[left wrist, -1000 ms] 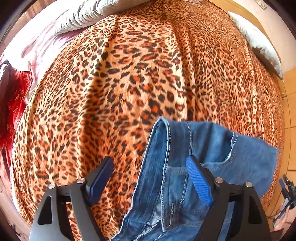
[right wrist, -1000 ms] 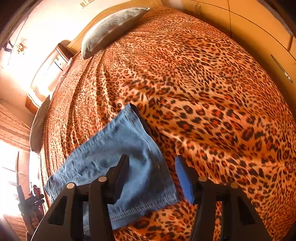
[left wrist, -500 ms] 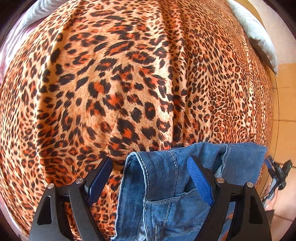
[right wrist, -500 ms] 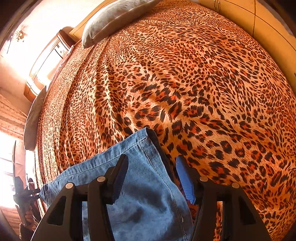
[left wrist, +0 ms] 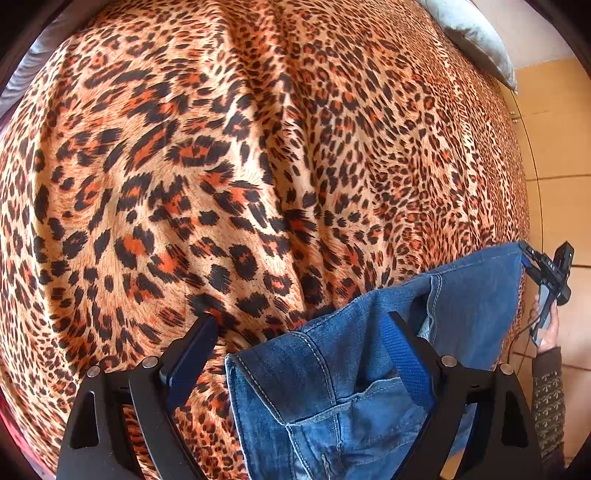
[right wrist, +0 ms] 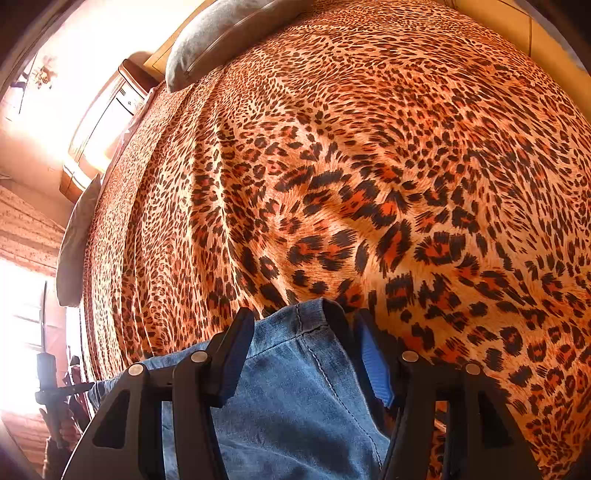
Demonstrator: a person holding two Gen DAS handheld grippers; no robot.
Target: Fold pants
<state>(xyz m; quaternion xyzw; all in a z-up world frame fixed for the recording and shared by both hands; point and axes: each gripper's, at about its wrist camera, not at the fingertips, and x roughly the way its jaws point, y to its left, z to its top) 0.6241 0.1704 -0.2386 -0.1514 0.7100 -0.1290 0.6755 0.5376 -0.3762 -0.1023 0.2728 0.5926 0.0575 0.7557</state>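
Blue jeans lie on a leopard-print bed cover. In the left wrist view the waistband corner with its pocket seam sits between the fingers of my left gripper. Its jaws are opening wide and neither pad presses the denim. In the right wrist view the hem corner of a jeans leg lies between the fingers of my right gripper. Those jaws are opening slightly, and a dark gap separates the denim from the right pad. Both grippers point steeply down, close to the bed.
Grey pillows line the bed's far edge, with another pillow at the top right. A wooden bedside cabinet stands beyond. A hand with the other gripper shows at the right, over a tan floor.
Both grippers have come down closer to the bed, and the jeans have slid toward the bottom of each view. The left jaws have spread wider.
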